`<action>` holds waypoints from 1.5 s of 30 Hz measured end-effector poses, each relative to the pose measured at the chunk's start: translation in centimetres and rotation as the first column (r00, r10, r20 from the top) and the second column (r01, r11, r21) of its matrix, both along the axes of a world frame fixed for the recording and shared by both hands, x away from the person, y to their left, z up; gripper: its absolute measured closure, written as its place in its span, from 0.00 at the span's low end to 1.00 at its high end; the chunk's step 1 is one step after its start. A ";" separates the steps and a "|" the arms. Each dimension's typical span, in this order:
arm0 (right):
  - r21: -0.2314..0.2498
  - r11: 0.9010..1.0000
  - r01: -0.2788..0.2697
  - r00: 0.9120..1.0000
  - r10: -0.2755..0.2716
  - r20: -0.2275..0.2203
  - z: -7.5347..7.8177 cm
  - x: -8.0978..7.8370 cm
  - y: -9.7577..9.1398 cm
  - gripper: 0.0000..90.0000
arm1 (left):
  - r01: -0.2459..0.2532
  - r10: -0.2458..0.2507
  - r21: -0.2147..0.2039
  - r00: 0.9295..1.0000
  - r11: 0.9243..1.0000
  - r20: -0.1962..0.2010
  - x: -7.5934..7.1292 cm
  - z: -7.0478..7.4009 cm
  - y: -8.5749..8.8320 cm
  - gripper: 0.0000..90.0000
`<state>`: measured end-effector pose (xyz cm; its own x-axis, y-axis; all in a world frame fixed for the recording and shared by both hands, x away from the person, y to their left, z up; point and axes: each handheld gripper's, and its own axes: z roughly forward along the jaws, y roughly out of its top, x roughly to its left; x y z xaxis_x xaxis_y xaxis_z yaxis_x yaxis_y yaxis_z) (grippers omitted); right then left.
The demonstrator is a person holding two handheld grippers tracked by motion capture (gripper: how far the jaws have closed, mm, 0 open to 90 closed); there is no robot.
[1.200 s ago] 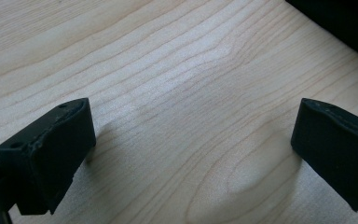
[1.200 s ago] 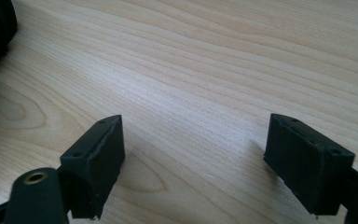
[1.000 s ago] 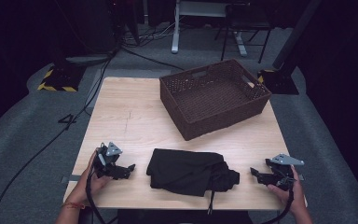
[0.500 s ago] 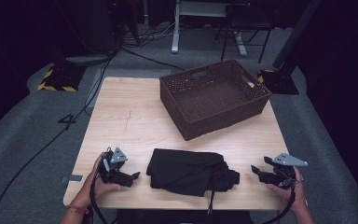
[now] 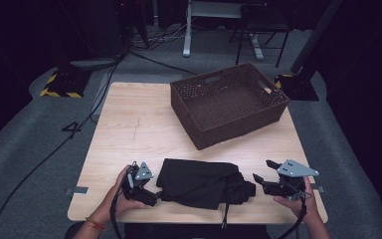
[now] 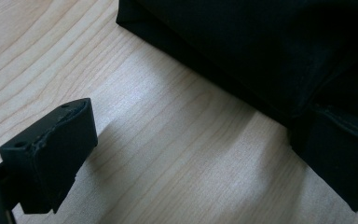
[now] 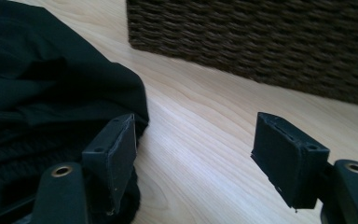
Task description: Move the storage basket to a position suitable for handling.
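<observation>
Desk: light wooden desk [image 5: 134,129], square top, standing on grey carpet.
Garment: black folded cloth garment [image 5: 199,181] lying flat near the front edge of the desk, between the two grippers; a thin dark strap hangs from it over the front edge.
Basket: dark brown woven rectangular basket [image 5: 226,102] at the back right of the desk, well apart from the garment, nothing visible inside.
Left gripper: left gripper [image 5: 146,191] held low at the garment's left edge, just beside the cloth. In the left gripper view one finger [image 6: 51,156] stands over bare wood and the other is at the cloth's folded edge; fingers spread apart, nothing clamped between them.
Right gripper: right gripper [image 5: 259,179] held just off the garment's right end, pointing toward it. Its fingers [image 7: 284,158] have just been closing and now stand partly apart with only bare wood in the gap; the left-hand finger sits against the edge of the cloth, not gripping it.
Hands: a hand wraps each gripper body from the front edge.
</observation>
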<state>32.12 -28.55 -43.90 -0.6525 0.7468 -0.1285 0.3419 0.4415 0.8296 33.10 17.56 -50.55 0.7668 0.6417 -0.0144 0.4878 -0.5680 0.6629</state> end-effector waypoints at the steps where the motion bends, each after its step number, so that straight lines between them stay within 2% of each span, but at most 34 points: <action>1: 0.000 1.000 0.000 1.000 0.000 0.000 0.0 0.0 0.0 0.33 | 0.003 -0.003 0.001 1.000 1.000 0.001 0.0 0.0 0.0 0.01; 3: 0.002 1.000 0.011 1.000 -0.011 -0.018 -0.4 0.5 -0.1 0.33 | 0.007 -0.007 0.000 1.000 1.000 0.000 0.0 0.3 0.1 0.12; 4: 0.003 1.000 0.025 0.999 -0.025 -0.035 -1.0 1.0 -0.5 0.33 | 0.007 -0.007 -0.005 1.000 1.000 0.005 0.0 0.4 0.3 0.23; 5: -0.001 0.999 0.036 0.999 -0.036 -0.037 -1.3 1.1 -0.7 0.33 | 0.003 -0.003 -0.012 1.000 1.000 0.011 0.0 0.6 0.4 0.25; 6: 0.002 0.999 0.044 0.998 -0.044 -0.044 -1.6 1.3 -1.0 0.33 | 0.008 -0.008 -0.016 1.000 1.000 0.017 0.1 0.8 0.5 0.18; 8: 0.003 0.999 0.053 0.997 -0.053 -0.052 -1.8 1.4 -1.3 0.33 | 0.004 -0.003 -0.029 0.999 1.000 0.033 0.1 1.3 0.7 0.16; 9: -0.002 0.998 0.061 0.996 -0.061 -0.058 -2.1 1.6 -1.6 0.33 | 0.008 -0.006 -0.041 0.999 0.999 0.037 0.2 1.6 0.7 0.19; 10: -0.035 0.995 0.092 0.994 -0.094 -0.060 -2.7 1.9 -2.2 0.33 | 0.017 -0.015 -0.035 0.998 0.999 0.056 0.4 2.3 0.5 0.18; 11: -0.035 0.995 0.092 0.994 -0.094 -0.060 -2.7 1.9 -2.2 0.33 | 0.017 -0.015 -0.035 0.998 0.999 0.056 0.4 2.3 0.5 0.18; 13: -0.022 0.994 0.106 0.990 -0.108 -0.086 -3.3 2.3 -2.9 0.33 | 0.032 -0.029 -0.037 0.996 0.999 0.081 0.8 3.2 0.1 0.18; 14: -0.030 0.991 0.129 0.986 -0.132 -0.099 -3.9 2.6 -3.6 0.33 | 0.046 -0.040 -0.051 0.994 0.998 0.102 1.3 4.2 -0.6 0.18; 15: -0.030 0.991 0.129 0.986 -0.132 -0.099 -3.9 2.6 -3.6 0.33 | 0.046 -0.040 -0.051 0.994 0.998 0.102 1.3 4.2 -0.6 0.18; 16: -0.018 0.990 0.140 0.983 -0.141 -0.117 -4.3 2.8 -4.1 0.33 | 0.055 -0.049 -0.056 0.992 0.997 0.113 1.7 4.8 -1.0 0.18; 17: -0.018 0.990 0.140 0.983 -0.141 -0.117 -4.3 2.8 -4.1 0.33 | 0.066 -0.059 -0.050 0.990 0.997 0.124 2.1 5.3 -1.5 0.18; 18: -0.028 0.988 0.153 0.980 -0.155 -0.125 -4.7 2.9 -4.4 0.33 | 0.087 -0.079 -0.050 0.986 0.995 0.149 3.0 6.4 -2.7 0.18; 20: -0.028 0.987 0.158 0.978 -0.160 -0.131 -4.9 3.0 -4.5 0.33 | 0.100 -0.091 -0.053 0.984 0.994 0.152 3.4 6.9 -3.3 0.18; 21: -0.030 0.987 0.159 0.977 -0.162 -0.136 -5.1 3.1 -4.6 0.33 | 0.114 -0.105 -0.055 0.982 0.992 0.158 3.8 7.4 -3.9 0.18; 22: -0.033 0.986 0.162 0.975 -0.165 -0.148 -5.5 3.2 -4.8 0.33 | 0.143 -0.130 -0.064 0.976 0.988 0.173 4.6 8.5 -5.0 0.18; 24: -0.033 0.987 0.157 0.975 -0.161 -0.153 -5.8 3.2 -4.9 0.33 | 0.160 -0.143 -0.078 0.972 0.984 0.186 5.1 9.7 -5.7 0.19; 25: -0.034 0.987 0.158 0.975 -0.161 -0.154 -5.9 3.2 -4.9 0.33 | 0.160 -0.143 -0.078 0.972 0.984 0.186 5.1 9.7 -5.7 0.19; 27: -0.028 0.987 0.159 0.974 -0.162 -0.159 -6.0 3.1 -4.9 0.33 | 0.172 -0.148 -0.105 0.968 0.979 0.203 5.4 10.9 -6.2 0.19; 28: -0.034 0.987 0.157 0.973 -0.161 -0.164 -6.2 3.1 -5.0 0.33 | 0.183 -0.156 -0.102 0.962 0.978 0.224 5.7 11.9 -6.9 0.19; 29: -0.034 0.987 0.157 0.973 -0.161 -0.164 -6.2 3.1 -5.0 0.33 | 0.183 -0.156 -0.102 0.962 0.978 0.224 5.7 11.9 -6.9 0.18; 31: -0.039 0.987 0.155 0.975 -0.159 -0.157 -6.2 3.1 -4.8 0.33 | 0.206 -0.179 -0.096 0.955 0.974 0.237 6.5 12.8 -8.2 0.19; 33: -0.041 0.987 0.157 0.974 -0.161 -0.157 -6.3 3.1 -4.8 0.33 | 0.206 -0.179 -0.085 0.953 0.975 0.245 6.8 13.0 -8.6 0.19; 34: -0.040 0.987 0.158 0.974 -0.162 -0.155 -6.3 3.0 -4.8 0.33 | 0.215 -0.186 -0.098 0.953 0.972 0.241 7.5 13.2 -9.5 0.19; 35: -0.040 0.987 0.158 0.974 -0.162 -0.155 -6.3 3.0 -4.8 0.33 | 0.215 -0.186 -0.098 0.953 0.972 0.241 7.5 13.2 -9.5 0.19; 39: -0.028 0.986 0.163 0.973 -0.166 -0.162 -6.3 3.0 -4.8 0.33 | 0.223 -0.196 -0.090 0.950 0.971 0.242 9.1 13.3 -11.3 0.20; 40: -0.025 0.986 0.163 0.973 -0.165 -0.163 -6.4 3.1 -4.8 0.33 | 0.230 -0.205 -0.078 0.948 0.970 0.244 10.0 13.1 -12.3 0.20; 41: -0.025 0.986 0.163 0.973 -0.165 -0.163 -6.4 3.1 -4.8 0.33 | 0.230 -0.205 -0.078 0.948 0.970 0.244 10.0 13.1 -12.3 0.21; 43: -0.023 0.986 0.164 0.972 -0.166 -0.165 -6.4 3.1 -4.8 0.33 | 0.236 -0.216 -0.064 0.949 0.970 0.232 11.1 12.7 -13.9 0.22; 45: -0.021 0.986 0.164 0.973 -0.165 -0.164 -6.4 3.1 -4.9 0.33 | 0.236 -0.217 -0.057 0.948 0.970 0.231 11.5 12.6 -14.4 0.25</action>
